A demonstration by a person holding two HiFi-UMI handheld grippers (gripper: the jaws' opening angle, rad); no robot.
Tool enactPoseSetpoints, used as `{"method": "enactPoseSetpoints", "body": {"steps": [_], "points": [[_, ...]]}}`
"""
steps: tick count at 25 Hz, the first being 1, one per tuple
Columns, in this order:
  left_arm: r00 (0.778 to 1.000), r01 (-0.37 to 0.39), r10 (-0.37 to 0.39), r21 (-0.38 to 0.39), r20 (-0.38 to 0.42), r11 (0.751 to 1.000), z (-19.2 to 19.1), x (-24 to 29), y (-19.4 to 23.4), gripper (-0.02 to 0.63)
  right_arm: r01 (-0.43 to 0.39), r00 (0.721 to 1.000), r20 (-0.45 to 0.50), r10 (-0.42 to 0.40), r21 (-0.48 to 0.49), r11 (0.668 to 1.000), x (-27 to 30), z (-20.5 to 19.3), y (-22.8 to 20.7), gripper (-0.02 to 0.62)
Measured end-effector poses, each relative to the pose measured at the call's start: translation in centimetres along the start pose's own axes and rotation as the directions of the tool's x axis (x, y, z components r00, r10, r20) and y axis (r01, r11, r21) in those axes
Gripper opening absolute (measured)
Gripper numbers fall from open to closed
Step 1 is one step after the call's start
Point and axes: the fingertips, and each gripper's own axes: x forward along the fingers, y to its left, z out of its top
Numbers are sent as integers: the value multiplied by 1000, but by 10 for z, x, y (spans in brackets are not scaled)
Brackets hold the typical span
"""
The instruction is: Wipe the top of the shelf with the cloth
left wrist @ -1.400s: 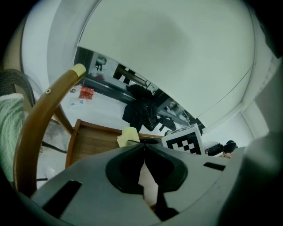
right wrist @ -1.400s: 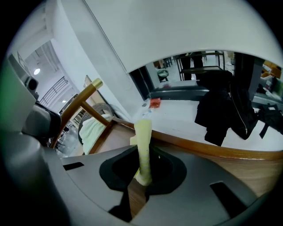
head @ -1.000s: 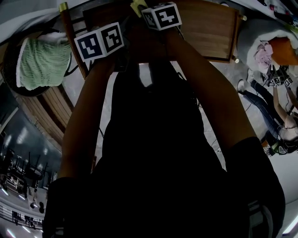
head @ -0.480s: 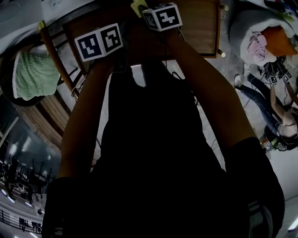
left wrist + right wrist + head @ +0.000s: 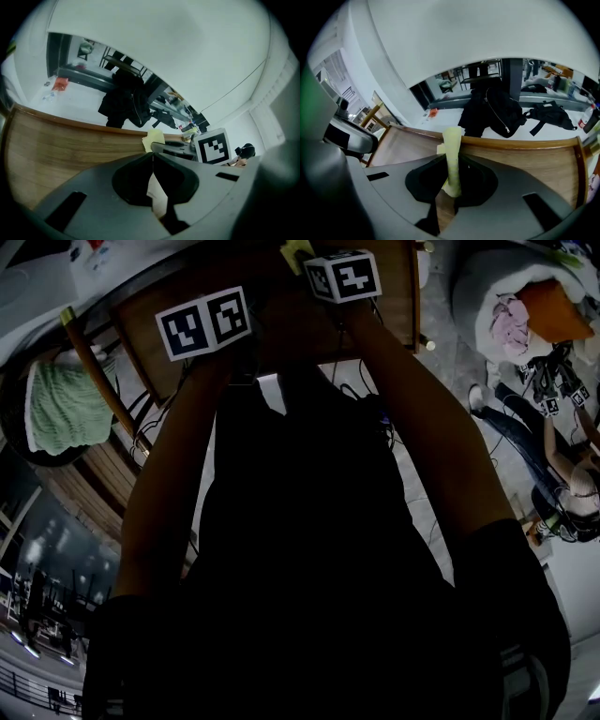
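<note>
Off to your left a green towel (image 5: 61,413) is sitting in a dark round tub (image 5: 11,413). On your right another person (image 5: 553,460) is sitting near a pile of pink and orange fabric (image 5: 539,301). Ahead of you a black jacket (image 5: 494,112), a black bag (image 5: 548,115) and a red packet (image 5: 60,83) are lying on a white surface (image 5: 450,110).

No words or numbers that we can read.

We find only black-and-white square patterns, none forming letters or digits: on the left marker cube (image 5: 203,322) and the right marker cube (image 5: 343,275) in the head view, and on that right cube again in the left gripper view. The distant red packet (image 5: 60,84) is too blurred for us to tell any print.
</note>
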Motion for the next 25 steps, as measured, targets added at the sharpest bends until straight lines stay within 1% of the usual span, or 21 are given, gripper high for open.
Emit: {"method": "enactPoseSetpoints", "body": {"steps": [7,12,16,18,21,25], "points": [[1000,16,-15,30,-19,999,3,9,-16,12,50,999,8,-50,33,998,-19,-6,-40,55],[999,32,-30,52,-35,998,0,12,-27,12,84,996,25,-87,73,994,-34,-11,-68,55],[998,38,-35,56,-42,998,-2,13,-33,12,120,992,24,-123,103,987,-44,-14,-87,55],[998,41,-39,54,-48,998,-4,13,-36,12,146,989,20,-150,113,983,-50,-16,-99,55],[998,46,-43,60,-53,997,-5,12,-38,12,207,978,8,-210,123,970,-59,-18,-118,55],[998,47,-43,65,-52,997,-7,8,-39,12,293,955,-14,-295,179,939,-73,-24,-144,55]]}}
